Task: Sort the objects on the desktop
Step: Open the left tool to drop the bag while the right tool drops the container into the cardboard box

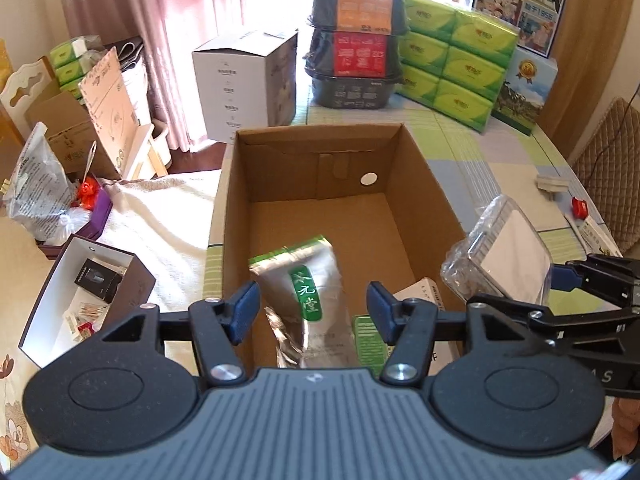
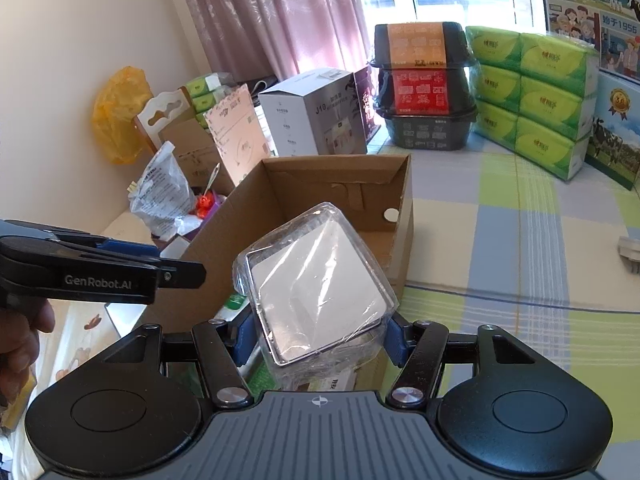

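Brown cardboard box [image 1: 320, 200], silver-green pouch [image 1: 300, 292], checked tablecloth [image 2: 520, 240].

Behind the work area you have a stack of three black food trays [image 1: 356, 44], banded orange, red and black from the top down, standing just beside a block of green tissue packs [image 1: 454, 60], with a blue milk carton box [image 1: 528, 88] right of those. To your left a white appliance box [image 1: 248, 84] stands in front of the pink curtain [image 1: 160, 40], and a white towel [image 1: 160, 216] lies spread between a purple tray of clutter and an open white gift box [image 1: 80, 296]. On the checked tablecloth [image 2: 520, 240] you can see a yellow plastic bag [image 2: 120, 112] against the far wall.
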{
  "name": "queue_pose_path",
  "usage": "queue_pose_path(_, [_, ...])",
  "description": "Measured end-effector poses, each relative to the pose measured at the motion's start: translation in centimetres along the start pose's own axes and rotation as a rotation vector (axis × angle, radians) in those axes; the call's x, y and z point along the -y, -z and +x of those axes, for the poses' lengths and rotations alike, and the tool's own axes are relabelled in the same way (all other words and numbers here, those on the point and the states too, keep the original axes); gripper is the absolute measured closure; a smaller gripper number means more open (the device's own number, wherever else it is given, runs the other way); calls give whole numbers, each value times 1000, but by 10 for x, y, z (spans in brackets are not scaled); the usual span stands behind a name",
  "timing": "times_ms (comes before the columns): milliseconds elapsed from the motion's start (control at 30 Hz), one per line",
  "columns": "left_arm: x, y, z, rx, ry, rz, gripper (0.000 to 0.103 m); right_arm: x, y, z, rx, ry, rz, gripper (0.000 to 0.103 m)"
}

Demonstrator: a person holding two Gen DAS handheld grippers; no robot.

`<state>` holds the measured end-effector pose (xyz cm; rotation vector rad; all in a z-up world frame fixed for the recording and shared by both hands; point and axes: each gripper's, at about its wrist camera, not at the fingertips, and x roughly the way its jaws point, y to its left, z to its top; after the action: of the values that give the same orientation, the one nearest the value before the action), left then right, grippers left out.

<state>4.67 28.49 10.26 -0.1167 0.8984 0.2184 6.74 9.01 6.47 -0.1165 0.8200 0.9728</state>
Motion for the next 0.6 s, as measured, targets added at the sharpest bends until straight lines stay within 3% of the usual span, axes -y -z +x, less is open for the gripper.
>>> queue_pose_path(200, [-6, 7, -11, 0, -14, -3, 49, -7, 0, 8, -14, -28, 19, 44])
queue_pose_path(300, [-5, 11, -17, 1, -20, 6, 49, -5, -1, 8, 5, -57, 48, 32])
queue_pose_path(600, [10, 23, -39, 30, -11, -3, 49, 16, 6, -30, 68, -20, 87, 30])
